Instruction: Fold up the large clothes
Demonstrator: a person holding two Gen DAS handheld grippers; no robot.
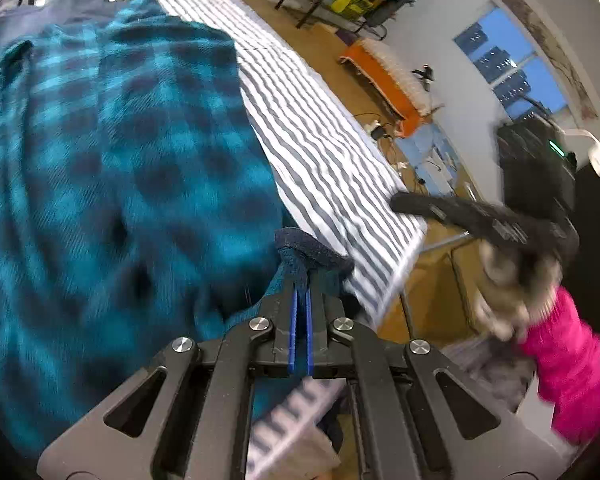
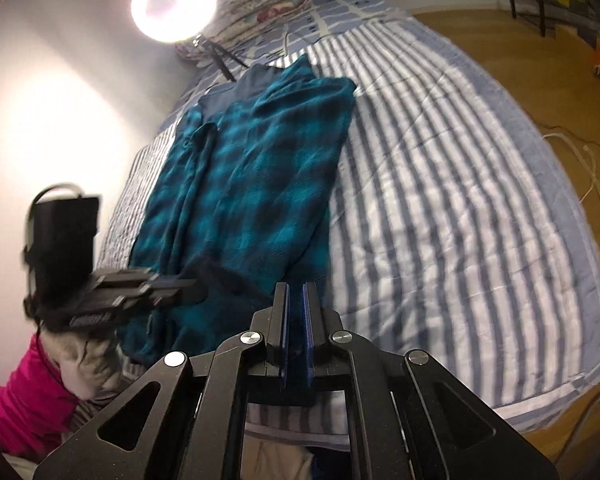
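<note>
Teal-and-navy plaid garment (image 2: 256, 184) lengthwise on striped bed (image 2: 440, 208); left tool (image 1: 302, 280) clamps its navy hem, right tool (image 2: 296, 292) closed, empty.

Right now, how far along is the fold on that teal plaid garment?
Done: the garment lies on the striped bed as a long narrow strip, one sleeve apparently folded in. In hand: the left gripper is shut on its dark near hem; the right gripper is shut, and whether it pinches cloth is unclear. Left: probably folding the near end up toward the collar.
</note>
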